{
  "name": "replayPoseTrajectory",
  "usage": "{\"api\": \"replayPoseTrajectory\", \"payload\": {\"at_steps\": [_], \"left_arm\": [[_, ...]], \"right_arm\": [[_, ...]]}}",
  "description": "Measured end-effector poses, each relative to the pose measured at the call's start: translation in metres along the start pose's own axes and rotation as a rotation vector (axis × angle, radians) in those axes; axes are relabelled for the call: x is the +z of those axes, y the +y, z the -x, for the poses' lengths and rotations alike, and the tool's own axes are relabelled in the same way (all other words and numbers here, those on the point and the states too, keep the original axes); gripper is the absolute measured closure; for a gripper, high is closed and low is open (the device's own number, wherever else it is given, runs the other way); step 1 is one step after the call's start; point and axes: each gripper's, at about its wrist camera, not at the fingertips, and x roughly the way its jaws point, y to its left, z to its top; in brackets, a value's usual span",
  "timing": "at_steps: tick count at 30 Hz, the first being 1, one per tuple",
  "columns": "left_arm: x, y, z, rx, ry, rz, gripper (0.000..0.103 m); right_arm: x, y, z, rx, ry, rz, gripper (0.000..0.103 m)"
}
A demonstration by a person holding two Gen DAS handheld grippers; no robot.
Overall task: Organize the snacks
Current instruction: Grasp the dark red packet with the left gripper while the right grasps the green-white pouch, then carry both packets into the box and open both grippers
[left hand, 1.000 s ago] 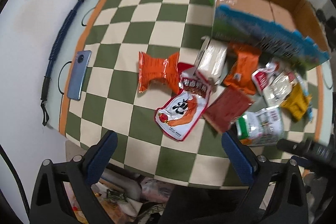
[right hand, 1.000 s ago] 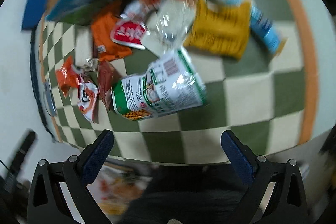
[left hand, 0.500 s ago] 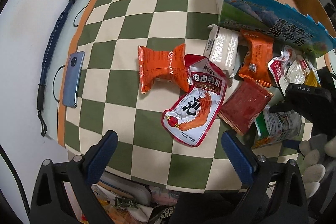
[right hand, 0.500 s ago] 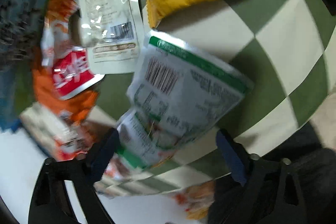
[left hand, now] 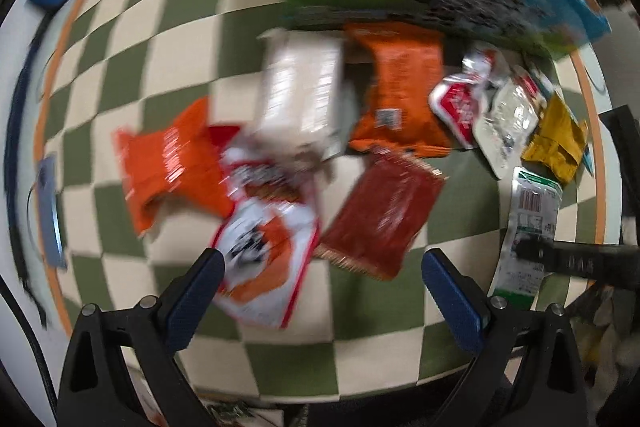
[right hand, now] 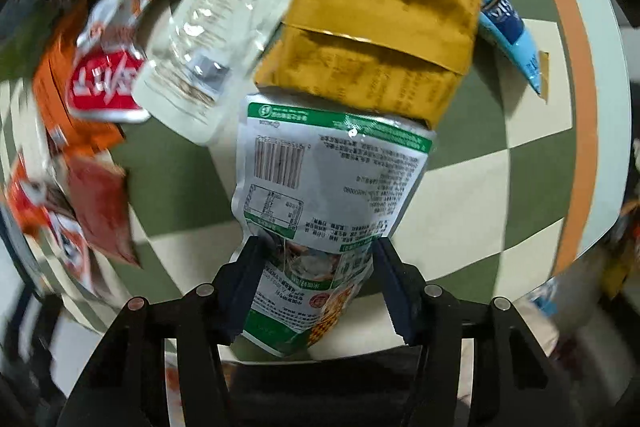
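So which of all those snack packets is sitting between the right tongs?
The white packet with green trim; the right tongs straddle its lower end.

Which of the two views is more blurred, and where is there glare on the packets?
Left wrist view: strong motion blur over nearly everything; the red-and-white pouch is smeared and its print unreadable, while the left gripper itself stays sharp. Right wrist view: sharp in the middle, where the barcode on the green-and-white packet is clear, blurred toward the left edge; glare lies on the clear plastic packet.
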Motion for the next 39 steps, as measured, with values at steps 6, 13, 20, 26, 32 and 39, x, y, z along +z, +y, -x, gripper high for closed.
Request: {"api": "replayPoseTrajectory", "payload": {"at_steps": [6,13,20,26,32,39], "left_arm": [[0.022,-0.039,-0.028,0.048,0.053,-0.186,0.002],[0.032,-0.046,-0.052,0.089,0.097,-0.203,0.024],[0.022,-0.036,-0.047,0.058,0.102,-0.134,0.049],[-0.010,-0.041,-0.037,0.056,0.101,-0.101,0.049],[-0.058,-0.055,-0.023,0.037,0.098,-0.061,0.049],[-0.078,-0.051,0.004,-0.032,0.089,-0.018,0.049]], "right_arm": [[-0.023,-0.015,-0.003,0.122,-0.023,-0.055,0.032],[-0.044,-0.040,0.002,0.184,-0.069,-0.123,0.024],[-0.030,-0.040,-0.006,0.085,-0.036,-0.100,0.024],[-0.040,-0.023,-0.011,-0.006,-0.056,-0.064,0.024],[-0.067,-0.008,-0.001,0.000,-0.124,0.014,0.069],[-0.083,-0.049,-0.007,0.101,-0.142,-0.026,0.078]]}}
